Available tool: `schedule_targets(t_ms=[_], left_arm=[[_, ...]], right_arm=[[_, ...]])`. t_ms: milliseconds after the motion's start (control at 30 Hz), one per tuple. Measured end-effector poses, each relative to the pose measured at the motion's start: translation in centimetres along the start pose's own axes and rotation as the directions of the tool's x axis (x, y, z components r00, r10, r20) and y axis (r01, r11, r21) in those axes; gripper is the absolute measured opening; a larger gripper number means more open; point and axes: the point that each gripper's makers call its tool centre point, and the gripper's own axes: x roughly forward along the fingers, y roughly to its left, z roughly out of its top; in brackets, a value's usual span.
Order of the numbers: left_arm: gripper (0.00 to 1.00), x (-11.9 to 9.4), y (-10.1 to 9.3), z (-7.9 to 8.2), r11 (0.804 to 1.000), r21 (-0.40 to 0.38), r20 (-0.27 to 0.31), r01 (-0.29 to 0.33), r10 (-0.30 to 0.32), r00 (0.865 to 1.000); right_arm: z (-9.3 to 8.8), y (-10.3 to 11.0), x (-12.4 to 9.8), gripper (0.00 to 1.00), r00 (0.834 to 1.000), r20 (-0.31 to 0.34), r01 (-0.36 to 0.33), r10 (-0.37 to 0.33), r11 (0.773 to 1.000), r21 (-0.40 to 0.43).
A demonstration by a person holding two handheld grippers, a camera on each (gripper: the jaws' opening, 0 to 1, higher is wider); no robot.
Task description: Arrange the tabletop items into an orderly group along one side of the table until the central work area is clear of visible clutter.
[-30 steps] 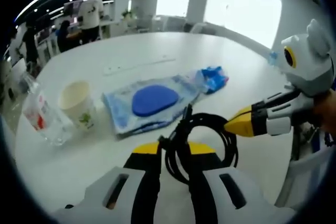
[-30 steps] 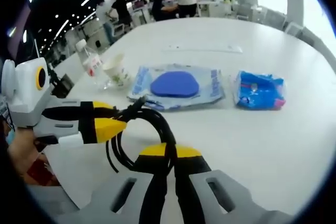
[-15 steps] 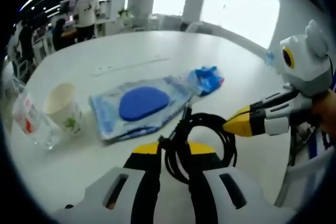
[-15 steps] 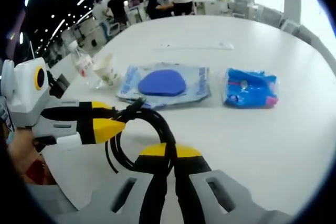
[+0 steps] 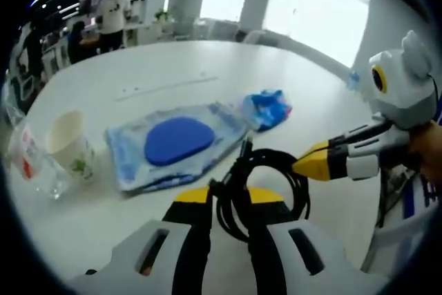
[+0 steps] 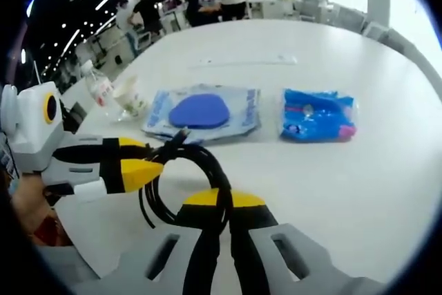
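Beyond right claw, flat blue packet

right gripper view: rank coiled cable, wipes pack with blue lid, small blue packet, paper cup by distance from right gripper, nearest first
1. black coiled cable, clamped in the right gripper.
2. wipes pack with blue lid, ahead, slightly left.
3. small blue packet, ahead right; close to the wipes pack, too near to call.
4. paper cup, far left, by the bottle.

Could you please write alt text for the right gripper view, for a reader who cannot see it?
The right gripper is shut on a coiled black cable, which the left gripper also meets from the left. Beyond, on the white table, lie a blue wipes pack, a blue packet, a paper cup and a plastic bottle.
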Motion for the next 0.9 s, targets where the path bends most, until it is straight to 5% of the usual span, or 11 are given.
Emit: schedule_targets(t_ms=[900], left_arm=[[0.16, 2.9, -2.4, 1.0, 0.997, -0.059, 0.003, 0.046, -0.046, 0.999]], right_arm=[[0.6, -3.9, -0.2, 0.03, 0.999, 0.000, 0.049, -0.049, 0.999, 0.013]])
